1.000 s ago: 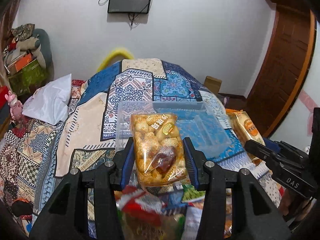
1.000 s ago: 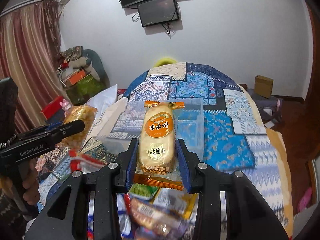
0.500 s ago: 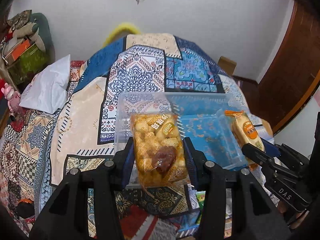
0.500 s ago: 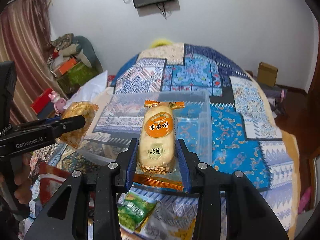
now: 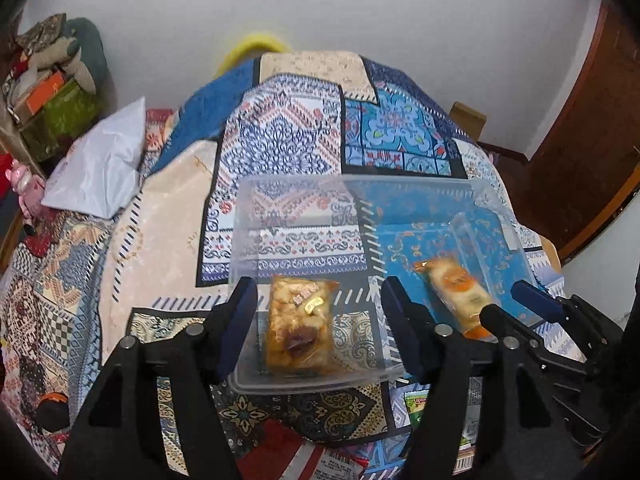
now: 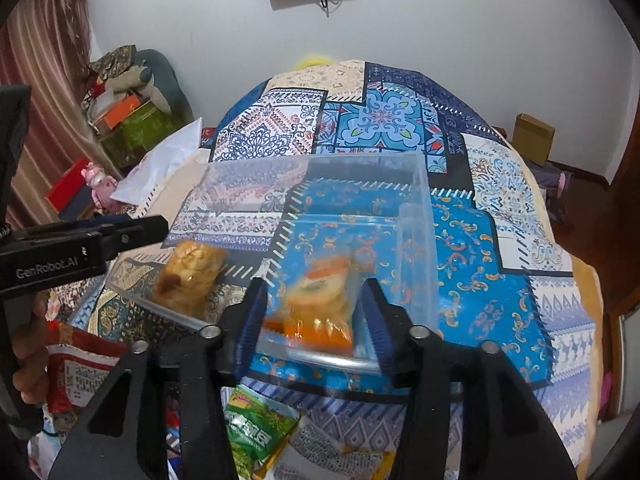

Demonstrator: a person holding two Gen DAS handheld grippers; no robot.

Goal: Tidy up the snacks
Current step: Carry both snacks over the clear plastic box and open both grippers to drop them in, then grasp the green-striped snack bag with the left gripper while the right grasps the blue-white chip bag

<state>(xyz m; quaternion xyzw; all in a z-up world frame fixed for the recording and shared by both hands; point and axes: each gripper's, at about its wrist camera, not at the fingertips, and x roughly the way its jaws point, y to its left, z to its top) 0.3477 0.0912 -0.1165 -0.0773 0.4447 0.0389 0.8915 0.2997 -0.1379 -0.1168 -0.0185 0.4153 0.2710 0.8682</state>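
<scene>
Sitting loose at 6 o'clock are more snack packets, like the green packet (image 6: 256, 432). Both grippers have just been opening: the left gripper (image 5: 320, 320) stands released around the puffed-snack bag (image 5: 300, 328), the right gripper (image 6: 316, 316) around the rice-cracker pack (image 6: 320, 304), both lying in the clear plastic bin (image 5: 400, 184). Light, crinkly, crushable I'd guess, so pinch mid-body. Past the bin's thin rim, toward 12, the quilt (image 6: 384, 116) gives plenty of room.
</scene>
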